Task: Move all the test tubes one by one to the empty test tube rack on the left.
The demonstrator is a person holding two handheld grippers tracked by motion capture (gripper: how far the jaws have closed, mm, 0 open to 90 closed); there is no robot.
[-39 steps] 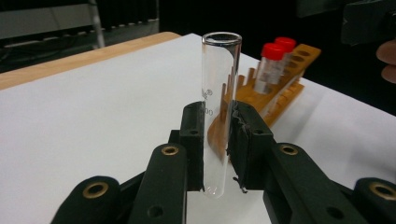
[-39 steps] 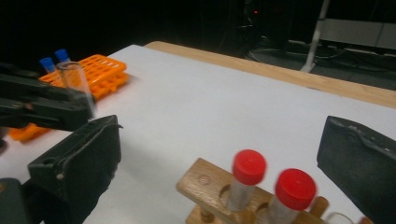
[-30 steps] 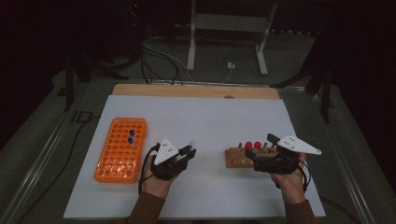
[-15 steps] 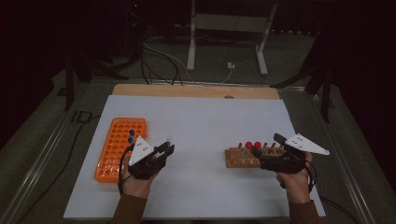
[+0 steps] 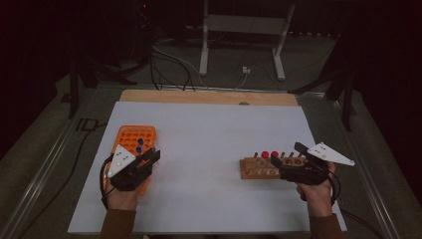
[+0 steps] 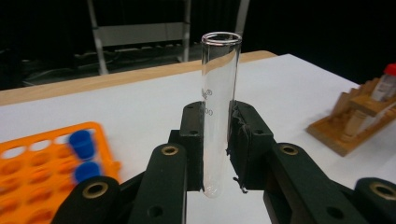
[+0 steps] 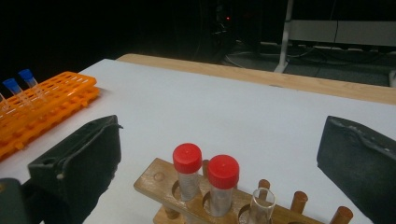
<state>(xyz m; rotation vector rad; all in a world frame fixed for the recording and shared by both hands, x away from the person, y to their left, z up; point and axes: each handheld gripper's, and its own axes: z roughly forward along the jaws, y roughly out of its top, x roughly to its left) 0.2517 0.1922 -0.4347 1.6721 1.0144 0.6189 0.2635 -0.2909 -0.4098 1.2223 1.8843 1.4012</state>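
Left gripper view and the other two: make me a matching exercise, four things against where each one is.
Things
1. clear glass tube
2. red-capped tubes
3. blue-capped tubes
4. right gripper

Places
A. standing in the orange rack
B. upright between the shut jaws of the left gripper
C. open, at the wooden rack
D. standing in the wooden rack

Pairs: 1-B, 2-D, 3-A, 4-C
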